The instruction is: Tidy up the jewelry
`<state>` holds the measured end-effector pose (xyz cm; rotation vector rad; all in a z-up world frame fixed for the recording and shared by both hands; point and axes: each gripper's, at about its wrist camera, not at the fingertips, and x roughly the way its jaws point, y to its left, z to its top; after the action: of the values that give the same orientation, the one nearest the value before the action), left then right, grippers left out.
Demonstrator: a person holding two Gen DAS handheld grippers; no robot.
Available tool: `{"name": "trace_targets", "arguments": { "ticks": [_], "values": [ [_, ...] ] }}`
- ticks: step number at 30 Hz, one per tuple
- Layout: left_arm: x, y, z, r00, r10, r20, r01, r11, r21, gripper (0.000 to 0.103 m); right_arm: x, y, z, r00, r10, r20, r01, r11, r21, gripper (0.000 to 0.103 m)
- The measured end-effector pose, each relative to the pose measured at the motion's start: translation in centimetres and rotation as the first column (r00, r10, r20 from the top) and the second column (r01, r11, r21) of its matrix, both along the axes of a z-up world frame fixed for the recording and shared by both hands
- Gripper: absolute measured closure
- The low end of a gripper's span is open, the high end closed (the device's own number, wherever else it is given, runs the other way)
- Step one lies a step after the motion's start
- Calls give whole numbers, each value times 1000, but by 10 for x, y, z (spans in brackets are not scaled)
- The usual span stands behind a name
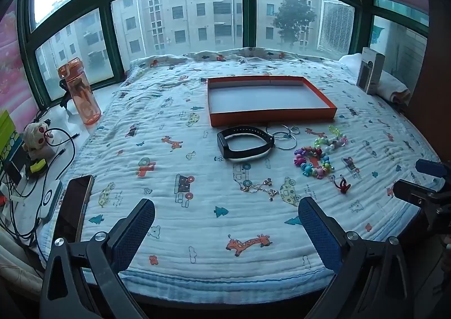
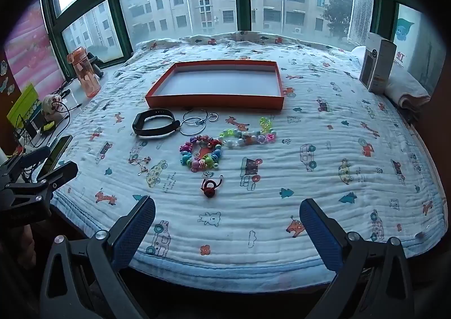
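Jewelry lies mid-quilt before the shallow orange cardboard tray [image 2: 214, 101]: stiff black rubber wristband [image 2: 153, 124], thin silver wire hoops [image 2: 194, 121], slippery multicoloured beaded bracelet [image 2: 200, 156]. Light; pinch rims. Left gripper [image 1: 225, 231] and right gripper [image 2: 227, 231] gape fully, empty.

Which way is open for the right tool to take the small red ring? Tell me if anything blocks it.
Probably yes, straight ahead. The right tool stands open and empty, and the red ring lies alone on the blanket, nearer than the beaded bracelet, with only bare cloth between.
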<state>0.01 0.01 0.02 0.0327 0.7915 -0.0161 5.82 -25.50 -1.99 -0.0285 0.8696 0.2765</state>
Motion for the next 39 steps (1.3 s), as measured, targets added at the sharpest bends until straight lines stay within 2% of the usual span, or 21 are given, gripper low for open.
{"name": "trace_targets", "arguments": {
  "ticks": [13,39],
  "values": [
    [-3,-8,-2,999,-45,-6,45,999,-16,0,0,-1,-1,1000,1,3,-1,1000,4,0],
    [-2,-6,-5,999,-41,-7,41,999,-13,0,0,0,-2,1000,3,-12,-3,1000,7,0]
  ]
}}
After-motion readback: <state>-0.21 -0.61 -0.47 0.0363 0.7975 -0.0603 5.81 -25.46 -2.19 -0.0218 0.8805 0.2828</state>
